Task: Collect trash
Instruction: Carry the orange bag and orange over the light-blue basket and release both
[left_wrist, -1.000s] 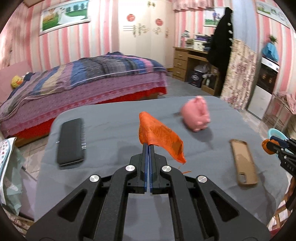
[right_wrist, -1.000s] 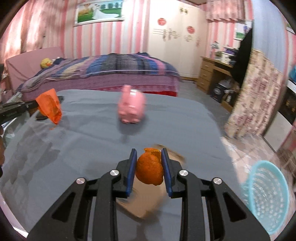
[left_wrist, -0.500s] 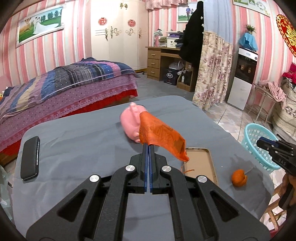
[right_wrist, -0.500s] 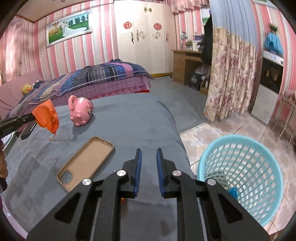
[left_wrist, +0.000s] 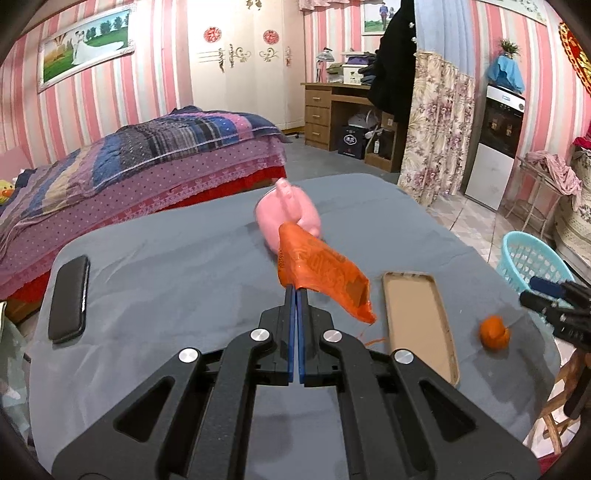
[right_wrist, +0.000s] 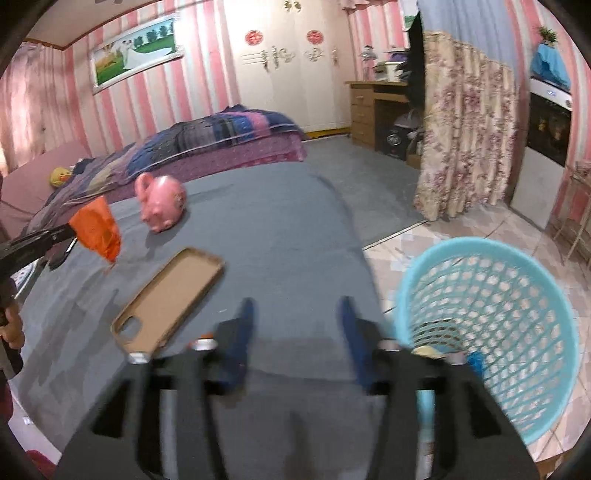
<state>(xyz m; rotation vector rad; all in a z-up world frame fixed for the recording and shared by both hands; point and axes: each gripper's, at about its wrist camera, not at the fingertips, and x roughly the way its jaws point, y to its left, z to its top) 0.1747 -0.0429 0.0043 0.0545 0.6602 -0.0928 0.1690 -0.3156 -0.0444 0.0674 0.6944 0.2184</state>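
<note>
Grey-clothed table (left_wrist: 184, 258) carried an orange peel ball (left_wrist: 494, 332) uncollected near its edge, while left gripper (left_wrist: 296, 291) fingers pinched an orange wrapper (left_wrist: 321, 269), not yet binned, and right gripper (right_wrist: 297, 317) fingers were spreading, empty, beside the blue basket (right_wrist: 491, 266).

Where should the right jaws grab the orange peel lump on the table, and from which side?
Grip the orange peel lump across its round middle, coming down from above. It sits alone on the grey table near the edge, right of the phone case. The right gripper is empty, jaws opening.
</note>
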